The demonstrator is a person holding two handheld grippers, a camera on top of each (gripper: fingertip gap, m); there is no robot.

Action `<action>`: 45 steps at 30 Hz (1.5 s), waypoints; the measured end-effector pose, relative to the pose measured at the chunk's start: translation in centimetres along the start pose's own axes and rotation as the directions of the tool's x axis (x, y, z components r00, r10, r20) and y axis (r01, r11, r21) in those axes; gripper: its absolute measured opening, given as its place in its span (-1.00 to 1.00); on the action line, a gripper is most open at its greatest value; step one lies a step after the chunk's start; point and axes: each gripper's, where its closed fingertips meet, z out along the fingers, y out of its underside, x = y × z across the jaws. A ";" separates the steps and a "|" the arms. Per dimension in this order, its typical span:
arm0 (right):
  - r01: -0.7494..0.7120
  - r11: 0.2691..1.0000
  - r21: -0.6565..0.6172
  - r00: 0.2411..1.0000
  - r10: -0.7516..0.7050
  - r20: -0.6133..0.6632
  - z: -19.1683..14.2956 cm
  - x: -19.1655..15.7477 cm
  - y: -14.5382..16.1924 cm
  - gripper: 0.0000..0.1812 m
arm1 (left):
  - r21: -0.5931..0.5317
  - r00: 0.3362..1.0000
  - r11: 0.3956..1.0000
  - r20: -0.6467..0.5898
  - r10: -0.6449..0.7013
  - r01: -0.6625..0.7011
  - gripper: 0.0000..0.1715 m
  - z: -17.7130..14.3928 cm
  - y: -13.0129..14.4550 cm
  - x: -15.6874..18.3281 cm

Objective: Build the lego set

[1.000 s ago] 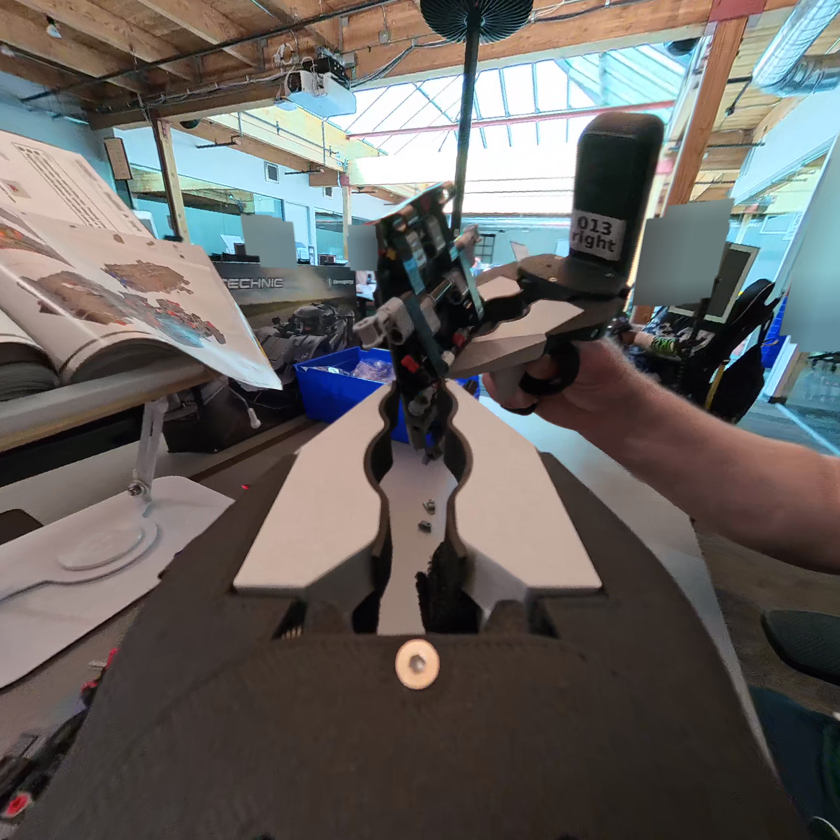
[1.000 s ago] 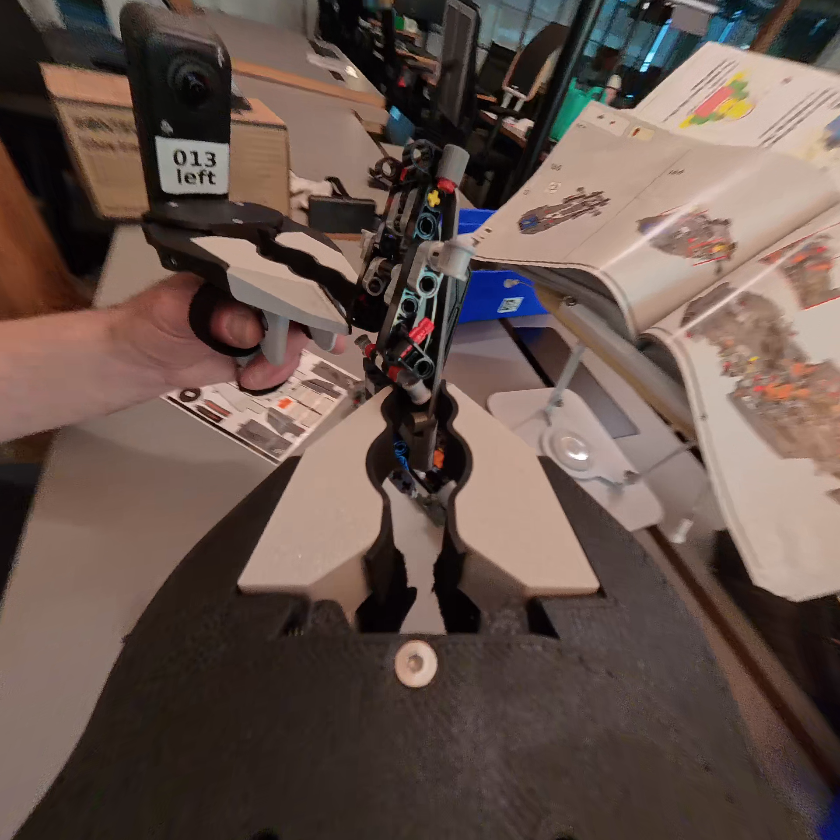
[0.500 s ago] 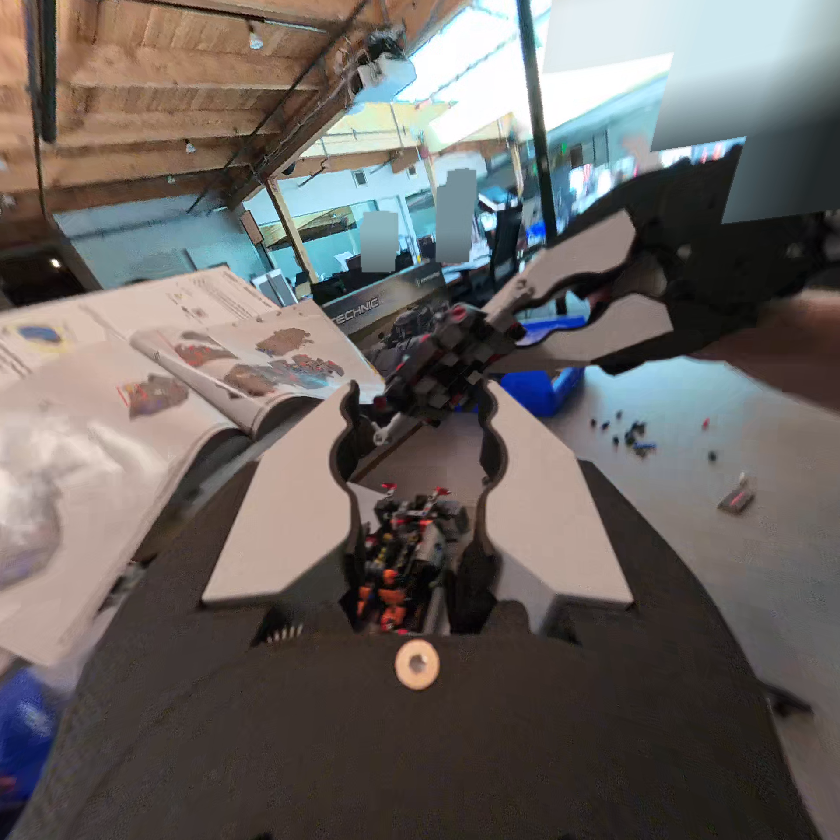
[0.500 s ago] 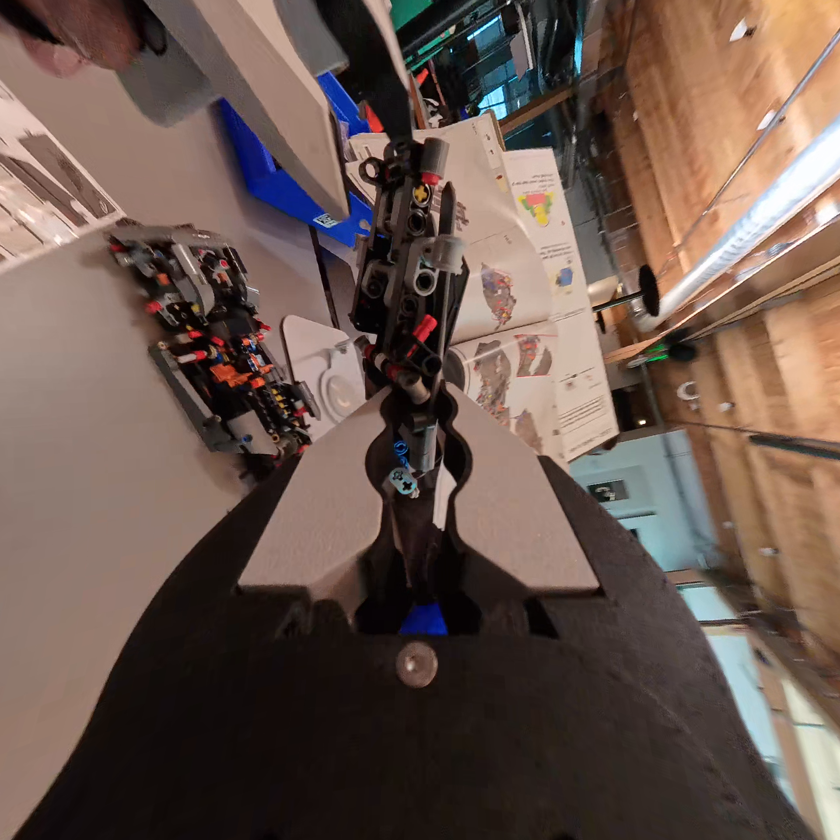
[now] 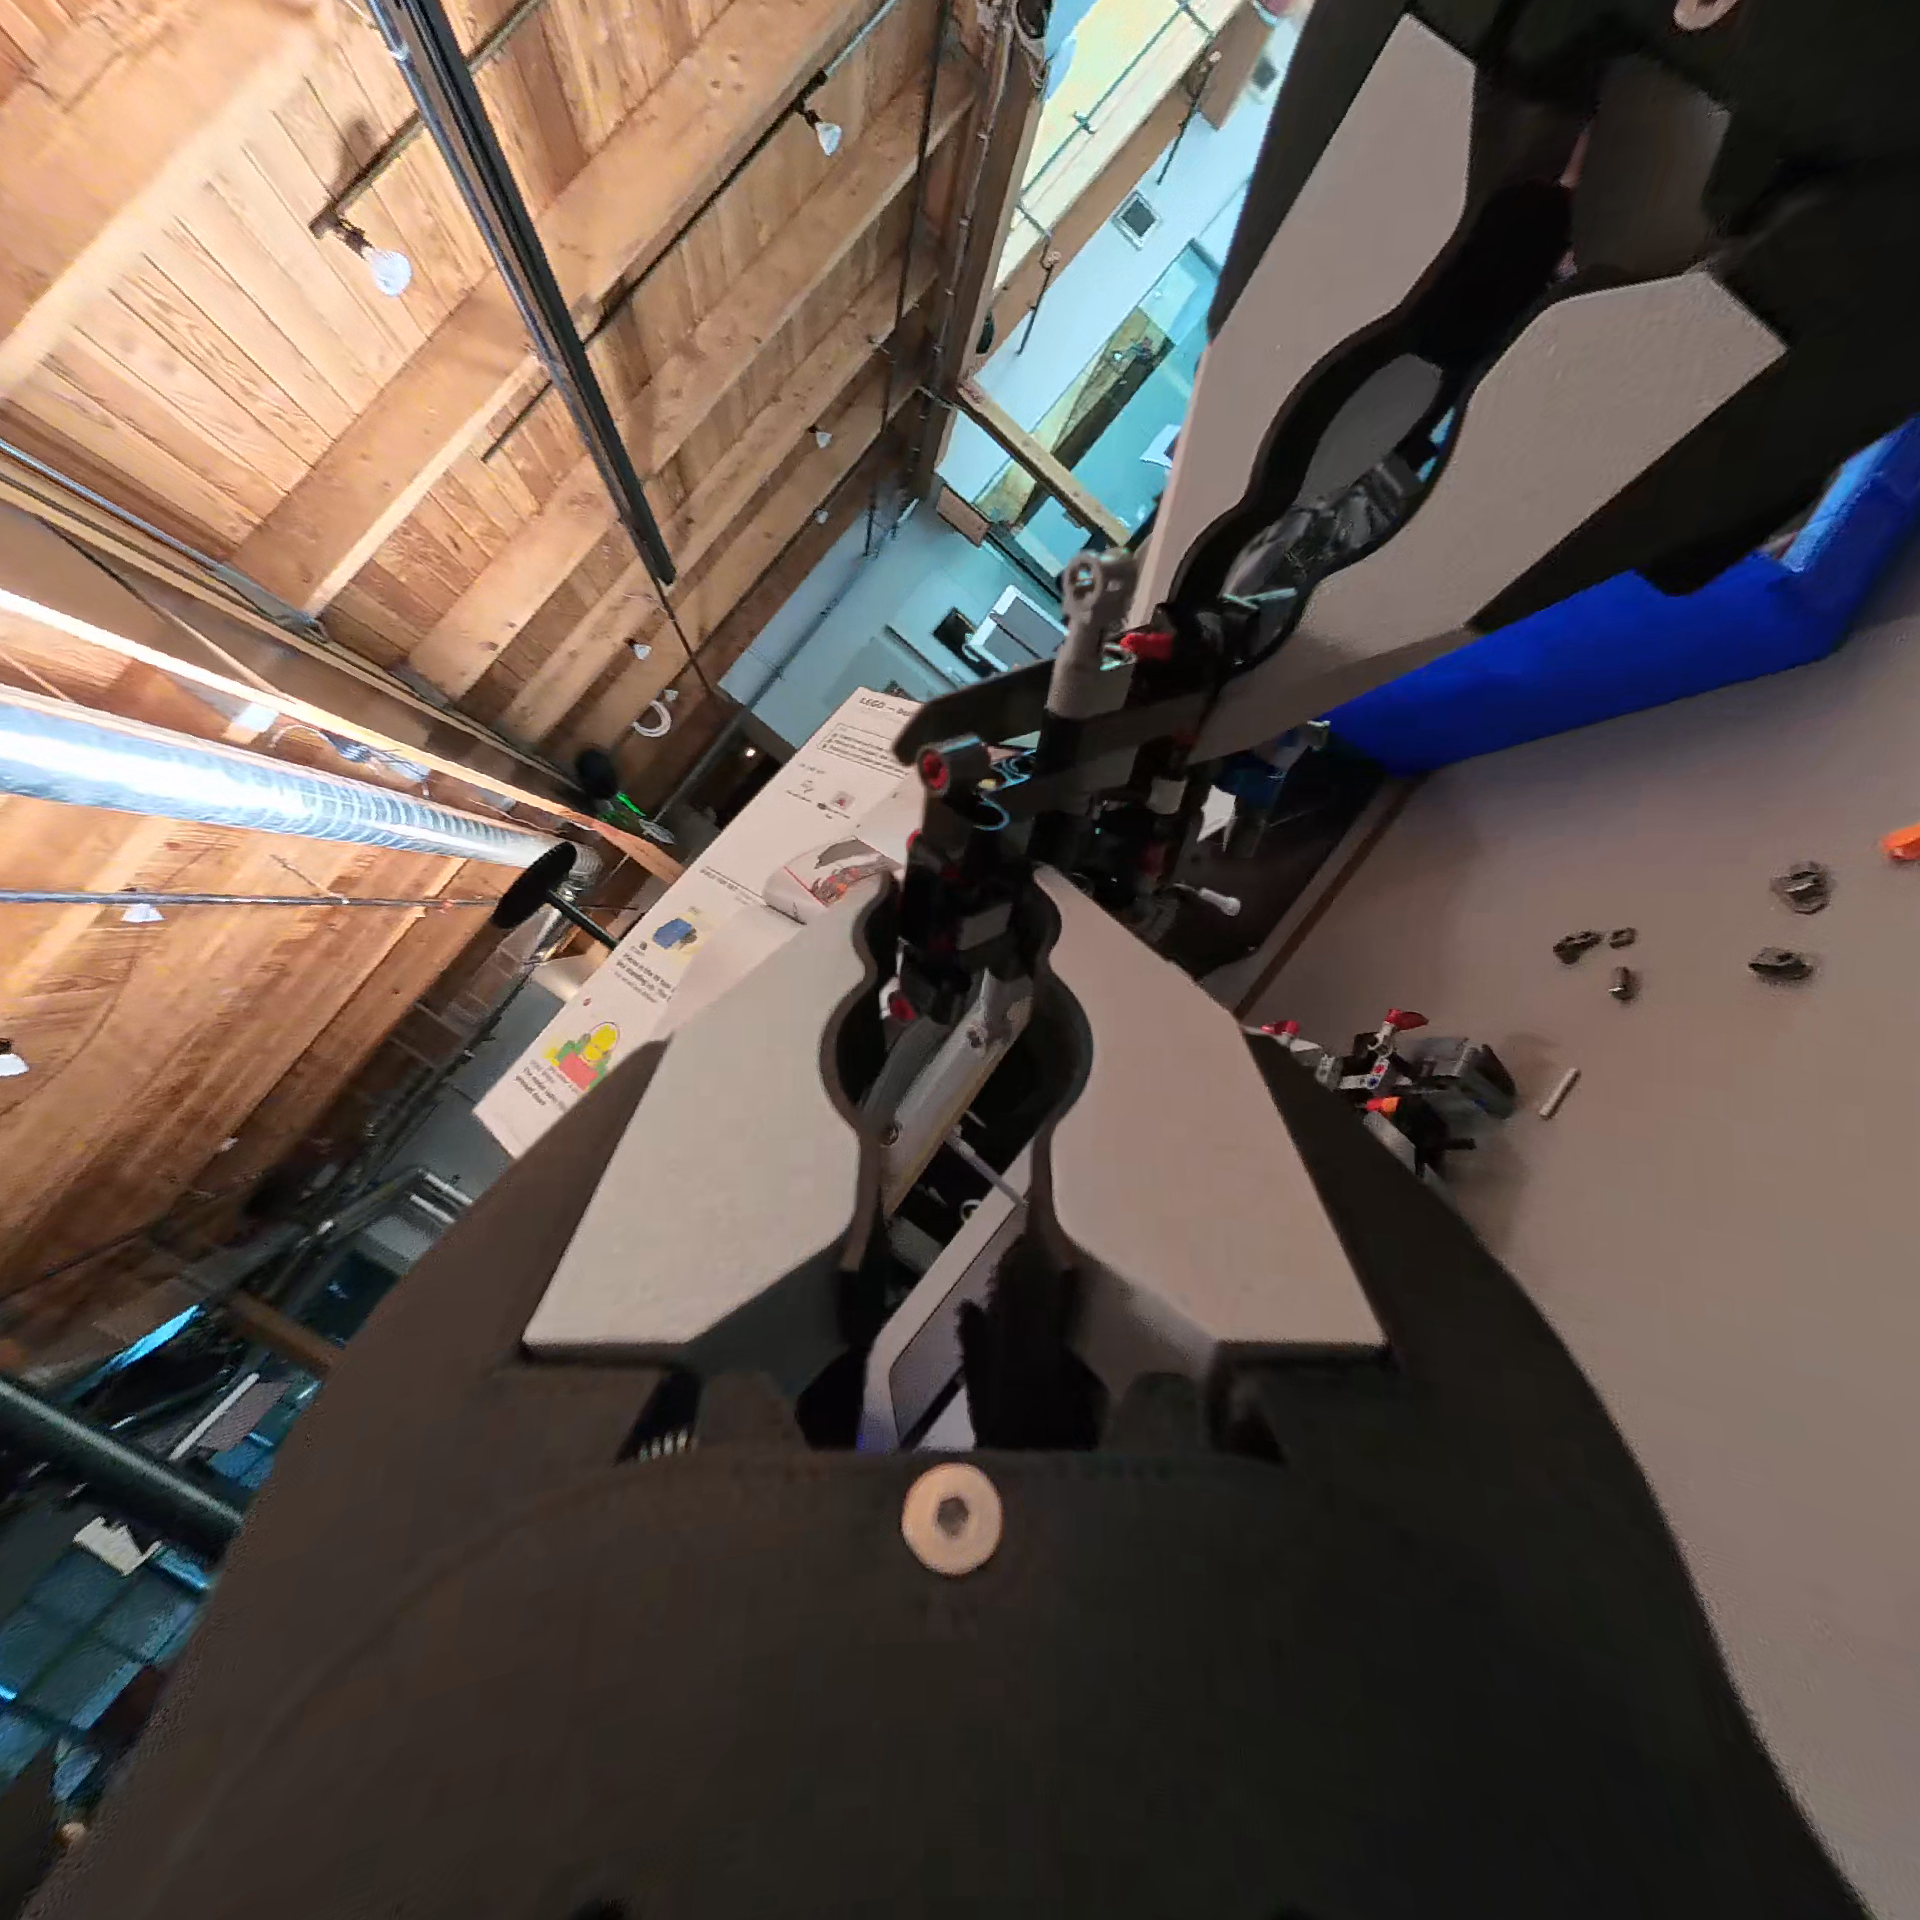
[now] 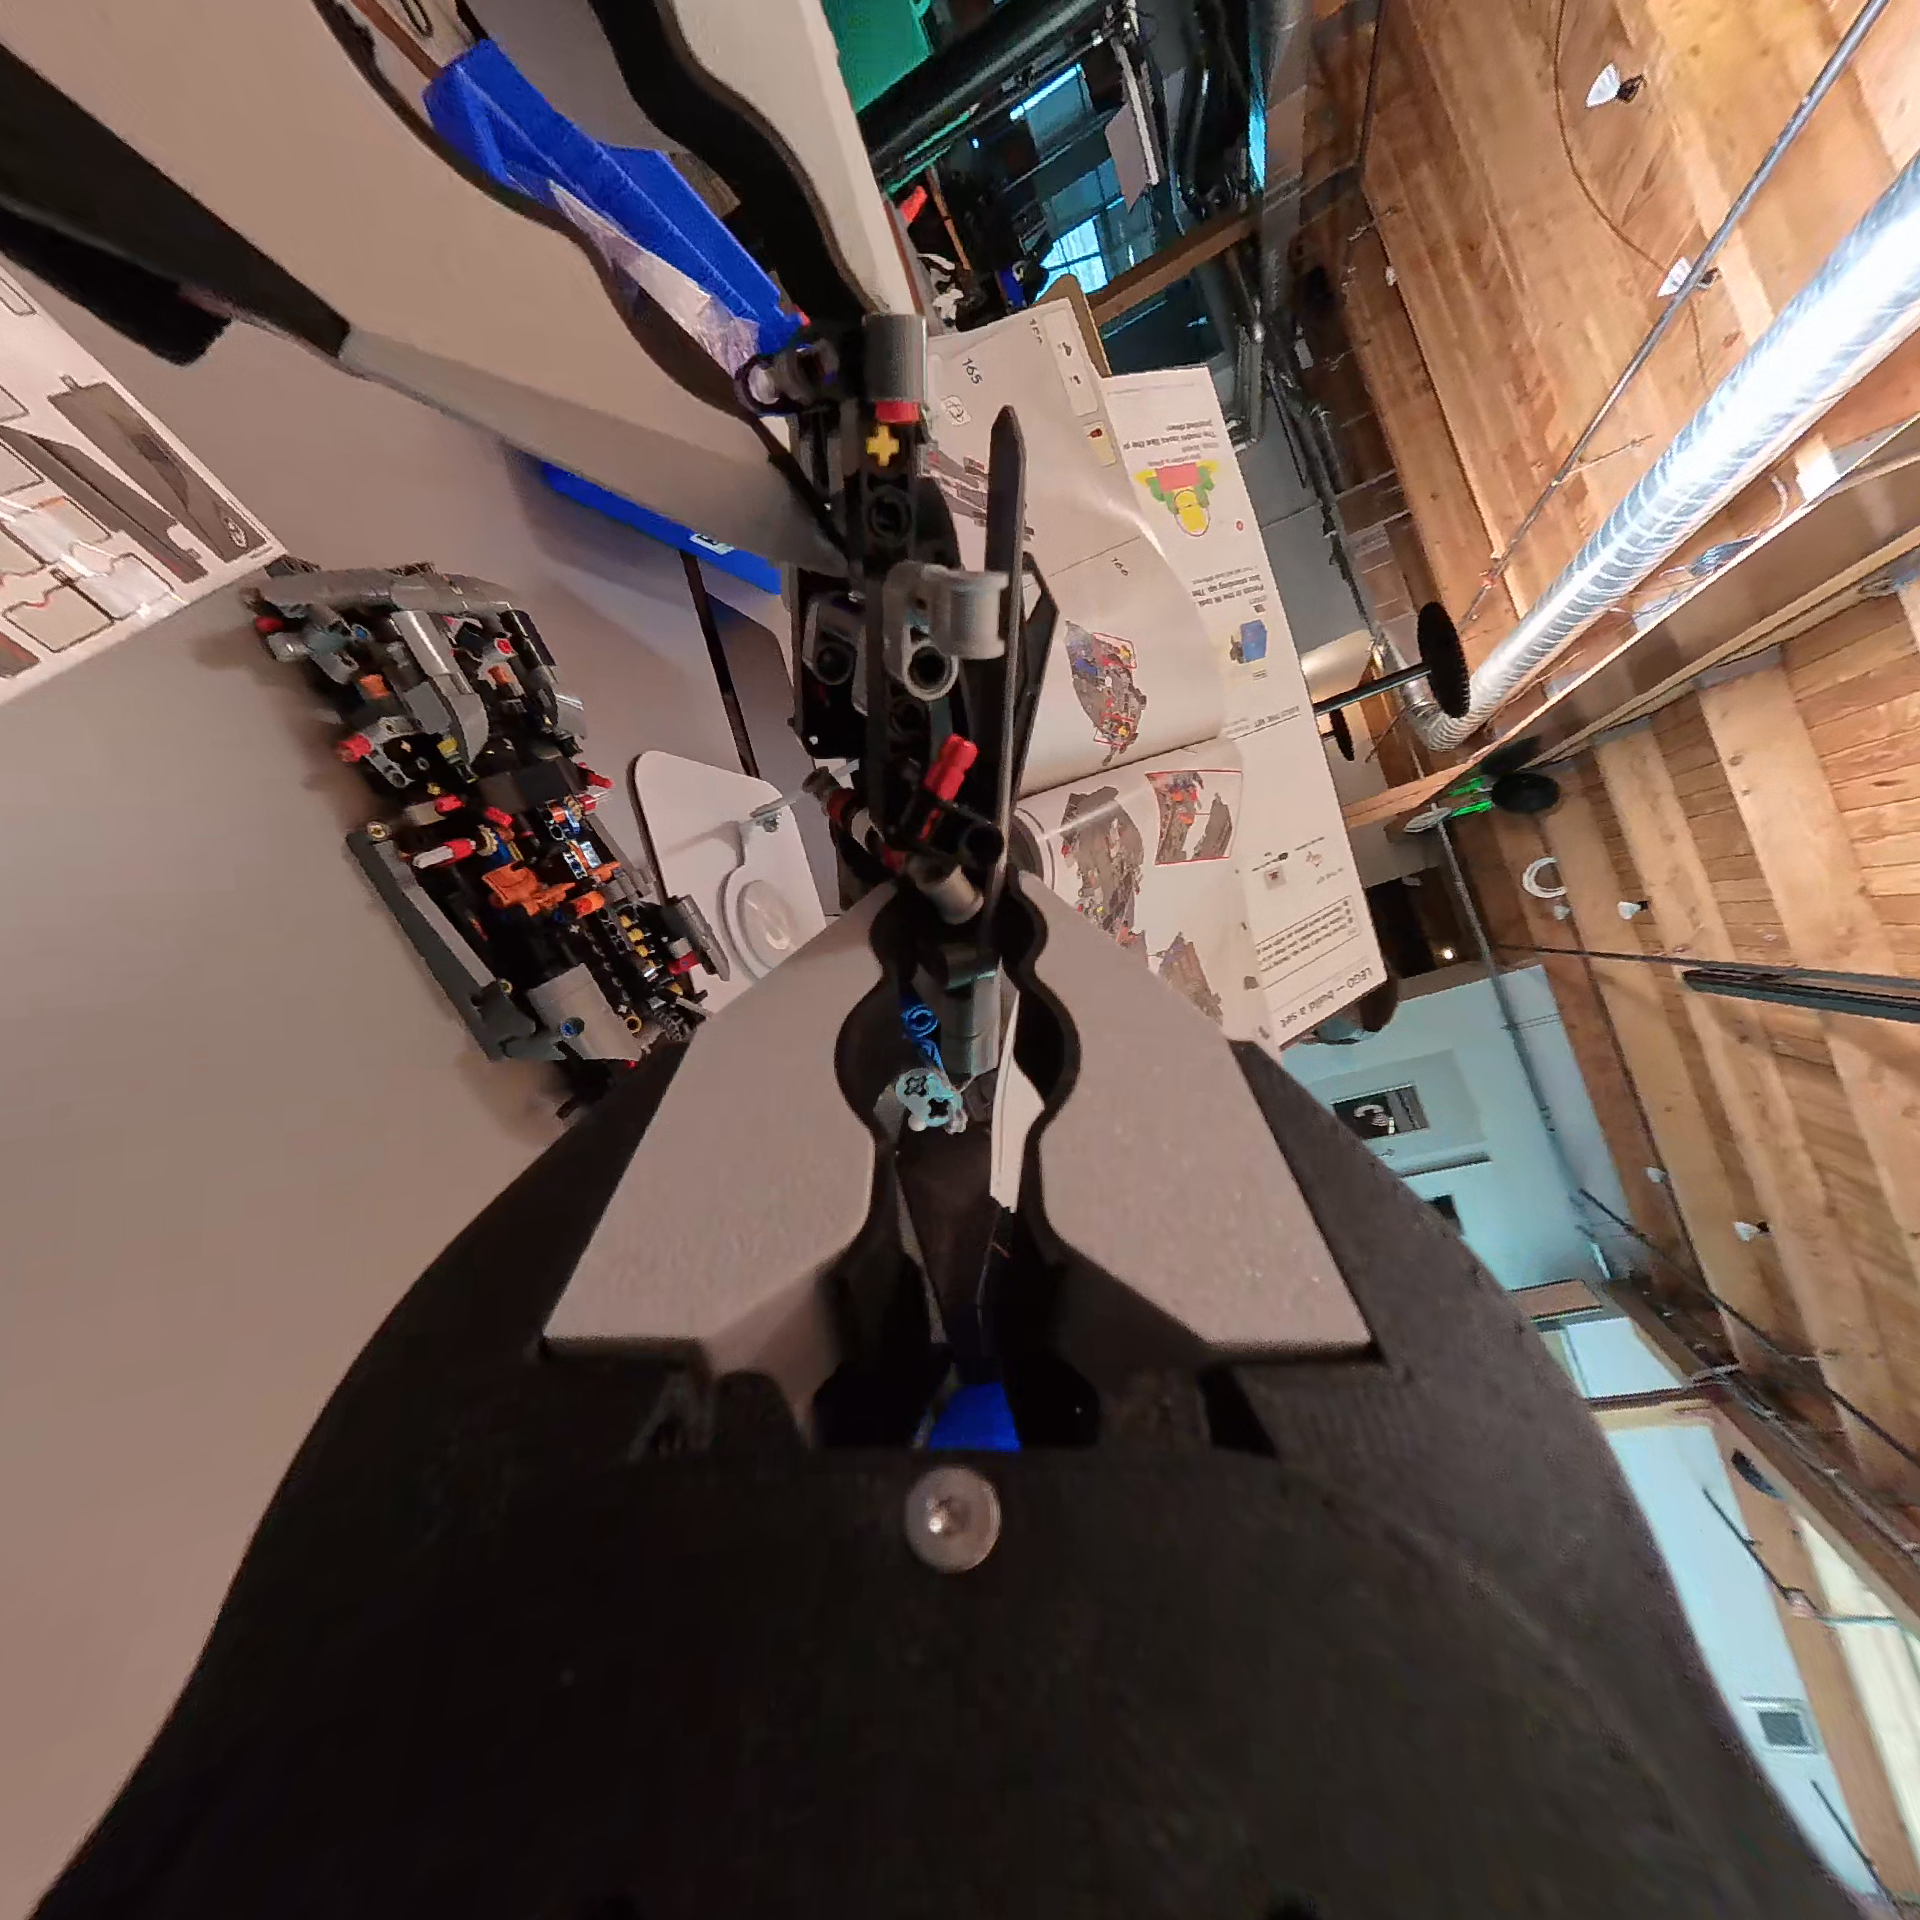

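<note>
Grey table (image 6: 208, 935), seen rolled sideways in both wrist views. Lying on it: a large, partly built lego assembly (image 6: 488, 800), a printed parts sheet (image 6: 94, 540) at its edge, a blue bin (image 6: 623, 208), and the white base of a book stand (image 6: 717, 862). Small loose lego pieces (image 5: 1683, 945), dark ones and an orange one, lie scattered near a smaller subassembly (image 5: 1423, 1070).

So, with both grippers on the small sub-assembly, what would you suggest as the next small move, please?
Probably lower the sub-assembly toward the larger build lying on the table. Both the right gripper and the left gripper clamp it in mid-air, turned sideways, so it looks ready for joining.
</note>
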 end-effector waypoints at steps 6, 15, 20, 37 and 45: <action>-0.032 0.999 -0.013 0.999 0.033 0.002 -0.2 -0.5 -0.2 -0.86 | -0.001 0.999 1.000 0.034 0.003 -0.003 -0.76 -0.3 0.0 0.0; 0.046 0.999 -0.012 0.999 -0.046 -0.025 -0.4 -0.2 -0.8 -0.86 | 0.021 0.998 0.999 -0.048 -0.040 0.041 -0.64 -0.8 -0.2 0.0; 0.062 0.998 -0.017 0.998 -0.062 -0.027 -0.2 -0.1 -1.0 -0.86 | -0.009 0.998 1.000 -0.063 -0.011 0.011 -0.79 -0.8 -0.1 -0.7; -0.302 0.950 0.084 0.939 0.280 0.202 0.7 -1.3 -0.6 -0.52 | -0.005 0.999 0.999 -0.024 0.035 -0.035 -0.85 -1.6 0.3 -0.9; -0.393 0.917 0.072 0.878 0.351 0.326 1.4 -2.3 -0.5 -0.39 | 0.031 0.998 0.999 -0.062 0.020 -0.018 -0.85 -2.0 0.1 -1.4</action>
